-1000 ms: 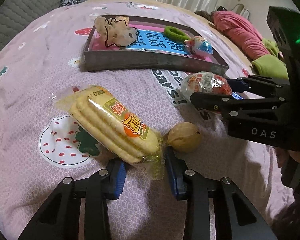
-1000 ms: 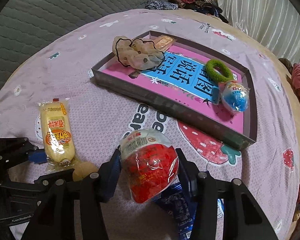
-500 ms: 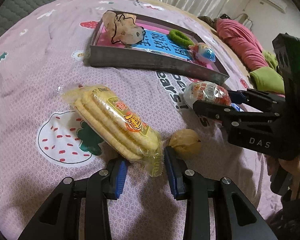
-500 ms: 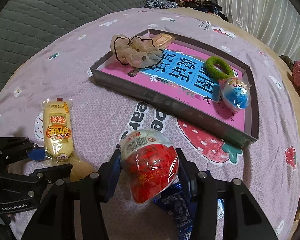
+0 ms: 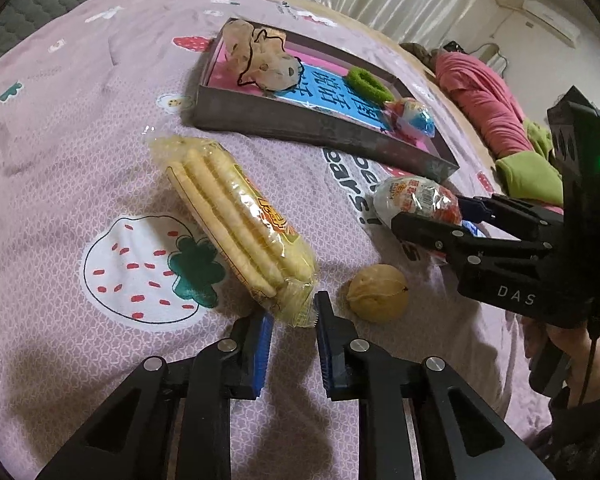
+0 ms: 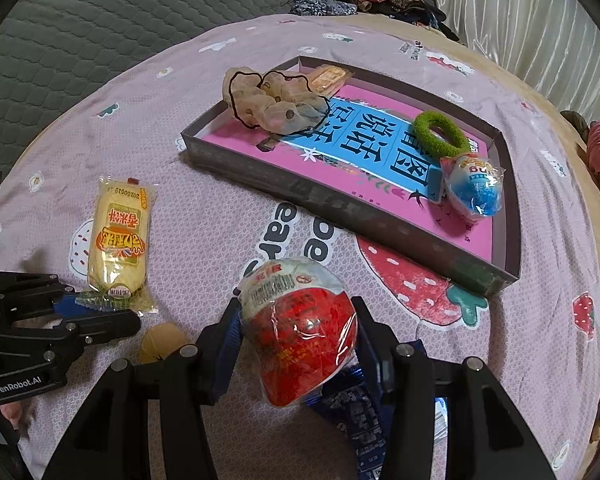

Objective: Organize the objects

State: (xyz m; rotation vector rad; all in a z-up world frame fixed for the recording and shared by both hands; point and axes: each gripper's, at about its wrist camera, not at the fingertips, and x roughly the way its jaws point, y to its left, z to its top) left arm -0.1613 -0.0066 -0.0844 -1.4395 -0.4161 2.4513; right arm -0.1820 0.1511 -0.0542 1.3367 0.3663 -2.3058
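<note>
tools: right tool (image 6: 296,344) grips 1 red egg (image 6: 300,332); left tool (image 5: 290,344) open by 1 cracker pack (image 5: 236,220).

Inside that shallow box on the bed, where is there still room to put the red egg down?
The box is free across its middle, on the blue lettering between the frilly scrunchie and the green hair tie. The near pink strip is bare too. It is crowded at the blue egg corner.

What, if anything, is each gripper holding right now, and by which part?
The right gripper holds the red egg by its two sides. The left gripper is open around the cracker pack's near end, holding nothing yet.
</note>
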